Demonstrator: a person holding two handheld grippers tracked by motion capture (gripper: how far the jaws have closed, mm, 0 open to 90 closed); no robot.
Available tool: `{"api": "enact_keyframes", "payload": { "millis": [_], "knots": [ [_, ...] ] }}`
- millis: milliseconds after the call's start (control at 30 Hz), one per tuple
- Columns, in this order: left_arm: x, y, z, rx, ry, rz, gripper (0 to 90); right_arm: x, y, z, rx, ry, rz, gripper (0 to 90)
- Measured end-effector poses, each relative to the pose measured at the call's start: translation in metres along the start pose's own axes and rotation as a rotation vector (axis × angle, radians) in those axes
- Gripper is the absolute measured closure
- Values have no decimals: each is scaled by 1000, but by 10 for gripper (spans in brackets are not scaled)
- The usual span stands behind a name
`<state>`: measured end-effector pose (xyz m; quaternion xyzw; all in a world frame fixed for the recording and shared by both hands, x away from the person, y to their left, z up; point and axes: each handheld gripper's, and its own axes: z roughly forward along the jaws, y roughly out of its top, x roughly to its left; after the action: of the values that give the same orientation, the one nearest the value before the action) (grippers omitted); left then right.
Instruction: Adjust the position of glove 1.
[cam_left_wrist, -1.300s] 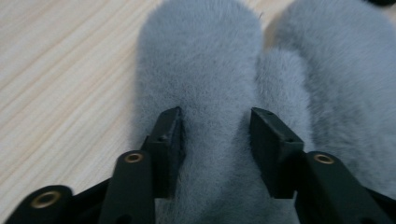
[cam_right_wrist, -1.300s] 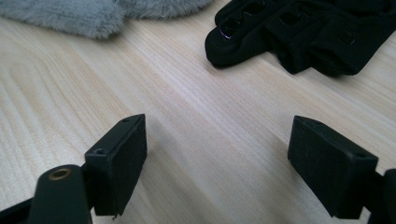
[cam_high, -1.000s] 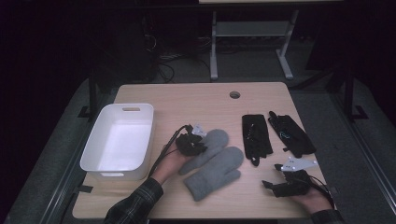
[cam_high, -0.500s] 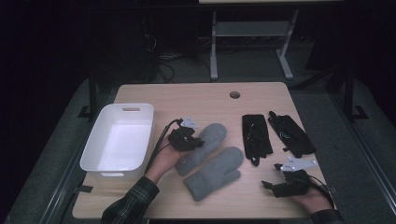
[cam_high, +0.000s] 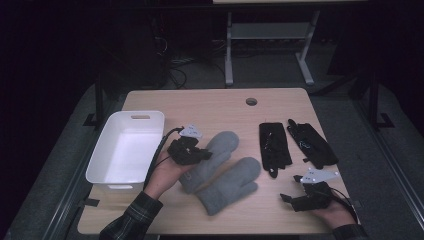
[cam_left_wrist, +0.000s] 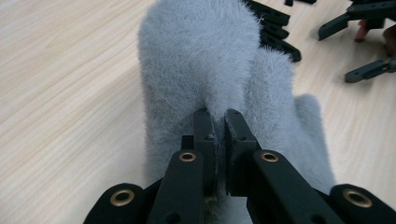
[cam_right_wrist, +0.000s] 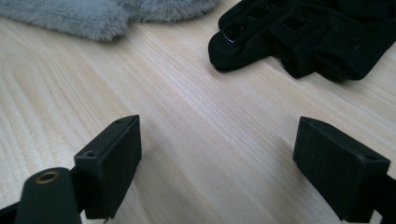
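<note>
At the table's (cam_high: 210, 102) left edge, a white bin (cam_high: 125, 150) is standing. Just right of it, the left gripper (cam_high: 202, 156) is pinching the edge of the upper grey mitten (cam_high: 212, 157), its jaws nearly closed with fur caught between them; in the left gripper view the fingers (cam_left_wrist: 205, 135) are squeezing the pile. Lower grey mitten (cam_high: 232, 184) is lying against the first. Two black gloves (cam_high: 274, 147) (cam_high: 311, 142) are lying side by side further right, possibly fingerless. At the near right corner, the right gripper (cam_high: 287, 200) is resting with jaws spread wide, gripping nothing.
</note>
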<state>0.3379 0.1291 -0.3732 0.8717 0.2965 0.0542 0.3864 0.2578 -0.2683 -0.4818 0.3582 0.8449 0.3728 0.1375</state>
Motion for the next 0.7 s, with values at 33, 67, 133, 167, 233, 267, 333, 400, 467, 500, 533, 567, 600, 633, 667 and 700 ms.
{"api": "enact_keyframes", "payload": {
  "millis": [33,67,133,167,233,267,333,400,467,500,533,567,600,633,667,700],
  "knots": [
    [-2,0,-2,-3,-6,-11,851,0,0,0,2,0,-6,152],
    [-4,0,-3,-2,-15,-11,851,0,0,0,1,-1,-5,152],
    [-8,1,-5,1,-24,-16,851,0,0,0,1,-1,-5,152],
    [-10,2,-5,6,-31,-16,851,0,0,0,0,-1,0,152],
    [-14,3,-3,2,-41,-18,851,0,0,0,0,-2,1,152],
    [-17,5,-2,7,-46,-16,852,0,0,0,0,-2,1,152],
    [-22,7,2,27,-55,9,852,0,0,0,-1,-2,0,152],
    [-29,9,8,43,-74,16,852,0,0,0,-1,-1,0,152],
    [-35,12,14,49,-82,19,853,0,0,0,0,-1,1,152],
    [-36,12,15,56,-83,21,853,0,0,0,-1,-2,0,152],
    [-38,14,18,60,-82,18,853,0,0,0,-1,-1,1,152],
    [-38,15,18,79,-83,28,854,0,0,0,-1,-2,0,152],
    [-40,16,20,83,-85,23,854,0,0,0,0,-1,1,152],
    [-41,17,22,83,-87,20,854,0,0,0,1,-2,-5,152],
    [-43,18,23,78,-92,9,854,0,0,0,0,-1,-3,152],
    [-45,19,24,86,-94,17,855,0,0,0,1,-2,-5,152]
  ]
}}
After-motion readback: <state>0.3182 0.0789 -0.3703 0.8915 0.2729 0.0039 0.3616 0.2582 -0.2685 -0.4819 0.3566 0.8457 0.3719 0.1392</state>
